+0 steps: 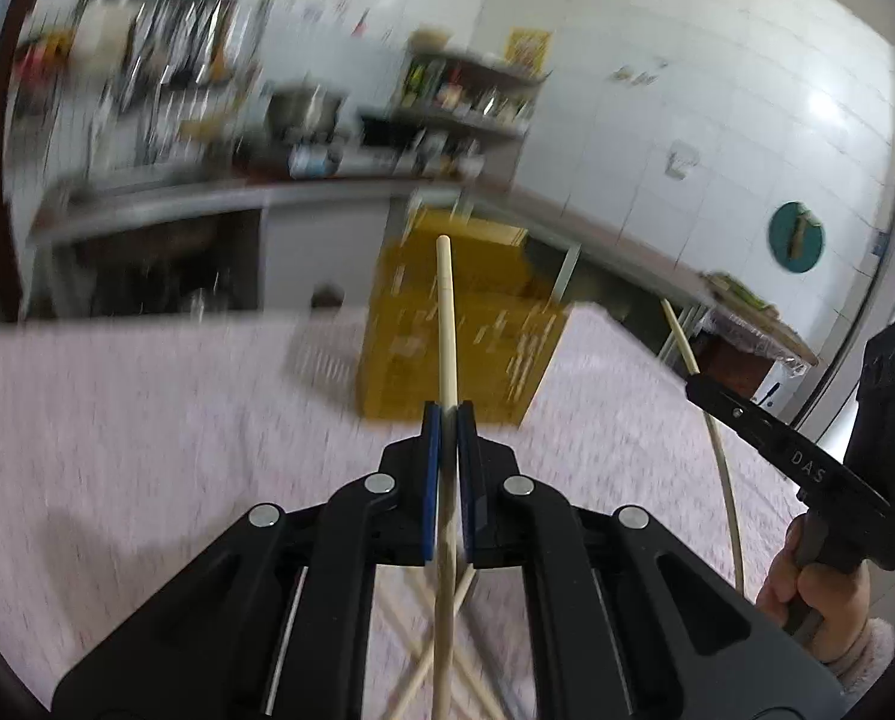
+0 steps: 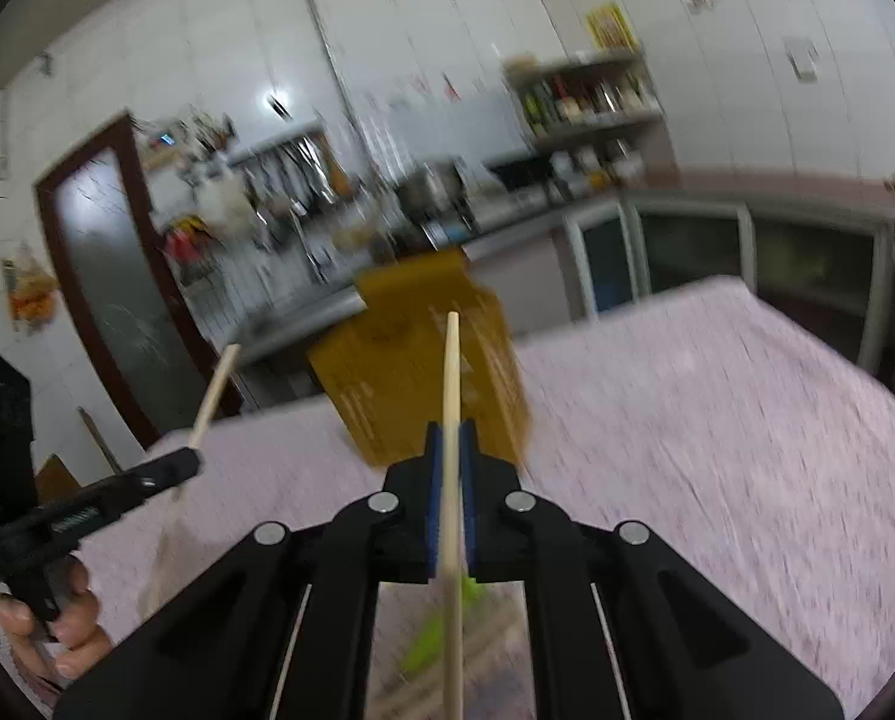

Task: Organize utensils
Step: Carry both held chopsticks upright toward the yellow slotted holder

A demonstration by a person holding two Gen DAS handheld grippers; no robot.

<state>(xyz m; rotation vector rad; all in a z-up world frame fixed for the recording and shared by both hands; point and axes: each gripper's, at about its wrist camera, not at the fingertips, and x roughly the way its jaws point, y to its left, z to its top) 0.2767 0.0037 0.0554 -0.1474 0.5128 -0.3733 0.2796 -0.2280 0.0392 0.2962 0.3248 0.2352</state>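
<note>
My left gripper (image 1: 448,411) is shut on a wooden chopstick (image 1: 446,324) that sticks up and forward above the pink tablecloth. My right gripper (image 2: 452,429) is shut on a second wooden chopstick (image 2: 451,372). Each gripper also shows in the other's view: the right one (image 1: 696,384) at the right edge with its chopstick (image 1: 678,336), the left one (image 2: 189,459) at the left with its chopstick (image 2: 213,390). A yellow slotted utensil basket (image 1: 459,330) stands on the table ahead; it also shows in the right wrist view (image 2: 417,360). Several loose chopsticks (image 1: 423,648) lie under the left gripper.
The table wears a pink patterned cloth (image 1: 147,420). A green utensil (image 2: 435,636) lies blurred below the right gripper. A kitchen counter with shelves and hanging tools (image 1: 303,138) runs behind the table. A dark-framed door (image 2: 105,276) stands at the left. Both views are motion-blurred.
</note>
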